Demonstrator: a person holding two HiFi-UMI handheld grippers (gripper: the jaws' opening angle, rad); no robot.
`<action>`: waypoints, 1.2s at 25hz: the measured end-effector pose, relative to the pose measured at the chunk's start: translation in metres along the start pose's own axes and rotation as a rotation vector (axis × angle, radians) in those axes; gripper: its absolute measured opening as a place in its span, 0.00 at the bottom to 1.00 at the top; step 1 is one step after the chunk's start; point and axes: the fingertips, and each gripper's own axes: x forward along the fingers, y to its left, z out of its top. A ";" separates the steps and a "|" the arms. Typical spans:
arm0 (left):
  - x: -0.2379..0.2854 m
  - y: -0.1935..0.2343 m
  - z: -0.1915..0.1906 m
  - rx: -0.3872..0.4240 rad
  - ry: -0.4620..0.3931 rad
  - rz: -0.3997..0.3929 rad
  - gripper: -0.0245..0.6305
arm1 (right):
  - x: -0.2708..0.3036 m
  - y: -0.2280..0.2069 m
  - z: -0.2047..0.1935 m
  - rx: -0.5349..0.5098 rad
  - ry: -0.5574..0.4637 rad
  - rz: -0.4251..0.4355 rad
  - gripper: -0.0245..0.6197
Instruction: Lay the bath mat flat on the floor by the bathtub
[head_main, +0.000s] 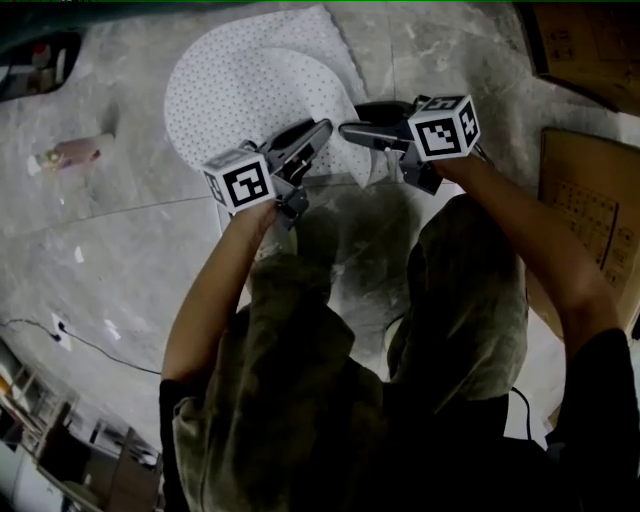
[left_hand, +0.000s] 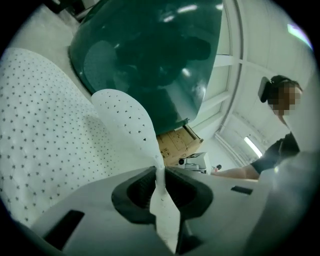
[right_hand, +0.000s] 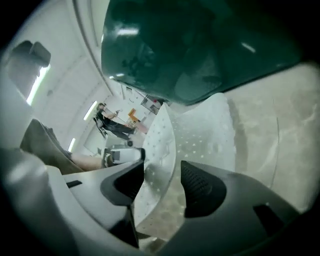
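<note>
Left hand-held gripper (left_hand: 159, 175) pinches the bath mat (head_main: 250, 95), while right hand-held gripper (right_hand: 161, 172) gapes open around its edge.

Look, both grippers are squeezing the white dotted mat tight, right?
Not quite. Only the left gripper squeezes the mat. In the right gripper view, the right gripper has its jaws apart, with the mat's edge between them, not pinched.

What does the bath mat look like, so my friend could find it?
Look at the marble floor beside the dark green bathtub. The mat lies there, one edge pinched in the left gripper. It is the only white, rounded sheet covered in tiny dots, unlike the pink bottle and brown cardboard nearby.
</note>
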 end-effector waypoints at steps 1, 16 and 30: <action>0.001 -0.002 0.001 0.021 0.003 -0.008 0.14 | 0.000 0.005 -0.001 0.024 -0.001 0.040 0.40; -0.201 0.142 0.056 0.273 -0.100 0.834 0.34 | -0.158 -0.057 0.046 0.063 -0.331 -0.247 0.09; -0.243 0.219 0.035 0.227 0.095 1.198 0.47 | -0.187 -0.127 -0.002 0.216 -0.398 -0.360 0.09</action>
